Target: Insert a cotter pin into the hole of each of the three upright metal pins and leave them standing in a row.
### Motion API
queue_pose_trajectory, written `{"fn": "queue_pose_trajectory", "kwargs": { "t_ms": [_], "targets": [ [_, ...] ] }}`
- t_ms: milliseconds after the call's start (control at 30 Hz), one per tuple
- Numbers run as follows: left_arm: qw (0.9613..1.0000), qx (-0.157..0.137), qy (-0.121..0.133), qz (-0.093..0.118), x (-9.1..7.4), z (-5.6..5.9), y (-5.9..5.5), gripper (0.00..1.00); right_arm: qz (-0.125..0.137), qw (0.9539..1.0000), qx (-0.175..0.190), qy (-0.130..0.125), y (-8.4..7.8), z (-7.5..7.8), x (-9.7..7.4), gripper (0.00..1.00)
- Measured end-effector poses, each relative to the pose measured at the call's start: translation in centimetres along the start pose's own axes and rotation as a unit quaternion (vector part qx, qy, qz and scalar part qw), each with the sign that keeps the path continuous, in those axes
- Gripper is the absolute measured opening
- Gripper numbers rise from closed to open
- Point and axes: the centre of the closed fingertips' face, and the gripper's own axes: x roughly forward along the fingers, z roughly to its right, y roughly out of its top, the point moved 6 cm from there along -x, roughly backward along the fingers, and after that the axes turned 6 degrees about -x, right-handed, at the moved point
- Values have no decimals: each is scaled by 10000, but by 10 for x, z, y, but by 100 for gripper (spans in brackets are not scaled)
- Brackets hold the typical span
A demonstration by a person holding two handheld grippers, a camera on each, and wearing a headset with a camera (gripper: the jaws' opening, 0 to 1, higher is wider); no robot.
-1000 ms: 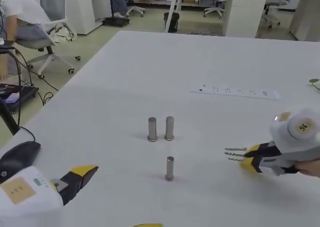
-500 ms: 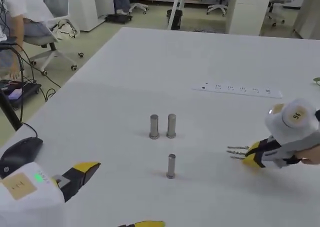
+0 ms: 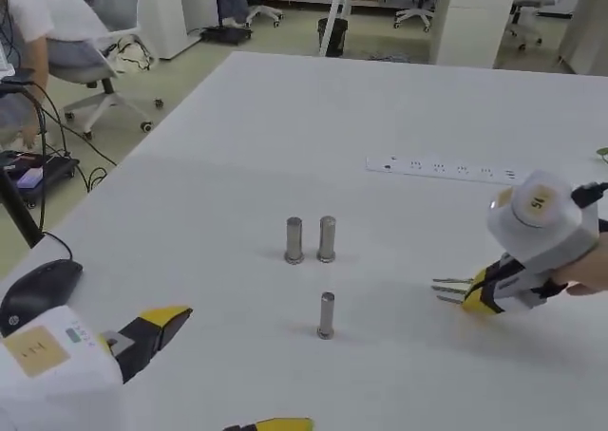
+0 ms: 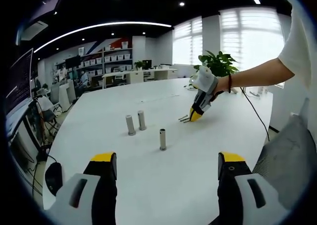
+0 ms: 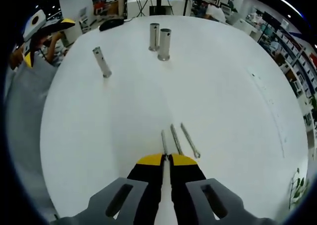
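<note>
Three upright metal pins [image 3: 327,238] stand on a white table [image 3: 237,137]. In the head view we see two of them side by side near the middle, almost touching. The third pin [image 3: 326,315] stands alone at 6 o'clock from that pair, so they form a triangle and not a row. We see no cotter pin through any of them.

The right gripper [image 3: 463,293] sits low over the table at 3 o'clock from the lone pin, well apart from it. In the right gripper view its yellow-tipped jaws are pressed together at 6 o'clock. Three cotter pins [image 5: 176,138] lie fanned on the table just ahead of them. One cotter pin [image 5: 164,141], on the 9 o'clock side of the fan, runs into the slit between the jaws and appears pinched there. The other two lie free beside it.

In the left gripper view, the left gripper [image 4: 167,160] hangs above the table with its jaws spread wide and nothing between them. The metal pins stand ahead of it at 12 o'clock.

We judge the task barely begun: a first cotter pin is being picked up, all three insertions remain, and the lone pin must yet join the row.
</note>
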Motion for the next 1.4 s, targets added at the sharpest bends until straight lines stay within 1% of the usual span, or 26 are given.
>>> {"fn": "queue_pose_trajectory", "kwargs": {
  "t_ms": [133,400,533,667,733,767,900,1100,1167,1267,1400],
  "targets": [
    [10000,-7,1,9,0,0,1,84,-18,10000,13,-60,0,0,0,5],
    [10000,4,-45,7,0,2,2,83,69,9999,29,-135,0,-6,-2,4],
    [10000,54,-57,1,1,2,4,82,101,9998,-29,-162,1,-11,-3,4],
    [9999,83,-86,-40,2,2,4,80,103,9997,-105,-194,2,-15,-4,4],
    [9999,74,-113,-51,3,3,4,79,145,9996,-144,-213,3,-17,-5,4],
    [9999,49,-135,-69,3,3,4,78,166,9995,-150,-226,3,-15,-6,4],
    [9998,-15,-211,-71,7,6,5,74,236,9989,-281,-308,7,-21,-11,4],
    [9994,-45,-320,-146,14,11,5,66,424,9976,-386,-395,14,-30,-18,4],
    [9991,-127,-375,-134,16,13,7,63,519,9968,-434,-419,17,-34,-20,4],
    [9983,-293,-492,-58,19,16,10,59,645,9955,-484,-489,22,-40,-23,4],
    [9973,-438,-591,-47,23,20,12,53,853,9933,-545,-565,32,-52,-29,4]
  ]
}}
